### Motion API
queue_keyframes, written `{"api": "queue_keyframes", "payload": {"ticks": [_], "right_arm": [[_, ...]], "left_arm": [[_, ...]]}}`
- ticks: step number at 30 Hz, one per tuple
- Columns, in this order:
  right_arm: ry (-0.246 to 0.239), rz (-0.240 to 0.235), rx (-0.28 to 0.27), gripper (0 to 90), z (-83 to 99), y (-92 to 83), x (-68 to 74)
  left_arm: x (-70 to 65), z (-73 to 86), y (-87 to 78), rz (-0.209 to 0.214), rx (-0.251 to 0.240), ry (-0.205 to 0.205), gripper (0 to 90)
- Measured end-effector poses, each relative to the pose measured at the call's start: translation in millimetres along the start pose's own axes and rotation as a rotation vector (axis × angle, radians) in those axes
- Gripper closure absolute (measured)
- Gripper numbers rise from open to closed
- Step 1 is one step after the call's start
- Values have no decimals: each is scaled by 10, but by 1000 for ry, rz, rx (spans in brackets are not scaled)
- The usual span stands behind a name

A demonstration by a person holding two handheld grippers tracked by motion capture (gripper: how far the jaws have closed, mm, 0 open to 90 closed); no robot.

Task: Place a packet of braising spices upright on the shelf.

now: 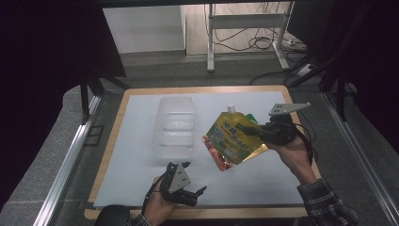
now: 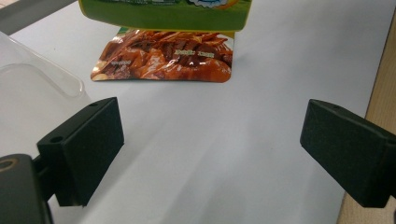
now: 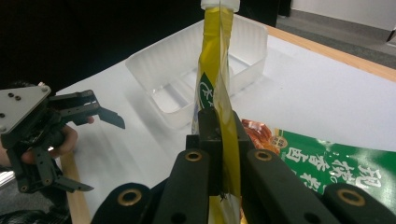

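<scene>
While the right gripper [image 1: 256,131] pinches the yellow spout pouch [image 1: 231,135] edge-on, jaws pressed flat against its side seam, the pouch hangs clear above the white table [image 1: 141,155], cap uppermost. That grip probably keeps it upright for lowering into the clear plastic tub [image 1: 175,126] just beside it. A second green-and-brown snack packet [image 2: 163,60] lies flat under the raised pouch. Left gripper [image 1: 186,188] rests near the table's front edge, jaws spread wide and empty, likely parked out of the way.
</scene>
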State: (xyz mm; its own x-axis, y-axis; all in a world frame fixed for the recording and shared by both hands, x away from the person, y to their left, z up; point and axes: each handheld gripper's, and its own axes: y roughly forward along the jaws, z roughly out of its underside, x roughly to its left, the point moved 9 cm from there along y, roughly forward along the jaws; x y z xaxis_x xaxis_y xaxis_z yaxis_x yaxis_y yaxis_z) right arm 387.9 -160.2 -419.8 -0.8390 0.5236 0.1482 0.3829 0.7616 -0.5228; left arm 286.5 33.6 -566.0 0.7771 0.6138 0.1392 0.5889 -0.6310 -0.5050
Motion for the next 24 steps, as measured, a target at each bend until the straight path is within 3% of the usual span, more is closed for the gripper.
{"api": "queue_keyframes", "payload": {"ticks": [22, 24], "right_arm": [[-28, 10, -9, 888, -226, 160, -140], [-29, 10, -9, 888, -246, 182, -153]], "left_arm": [[32, 43, -20, -15, 28, 0, 50], [34, 53, -32, -10, 25, -16, 52]]}}
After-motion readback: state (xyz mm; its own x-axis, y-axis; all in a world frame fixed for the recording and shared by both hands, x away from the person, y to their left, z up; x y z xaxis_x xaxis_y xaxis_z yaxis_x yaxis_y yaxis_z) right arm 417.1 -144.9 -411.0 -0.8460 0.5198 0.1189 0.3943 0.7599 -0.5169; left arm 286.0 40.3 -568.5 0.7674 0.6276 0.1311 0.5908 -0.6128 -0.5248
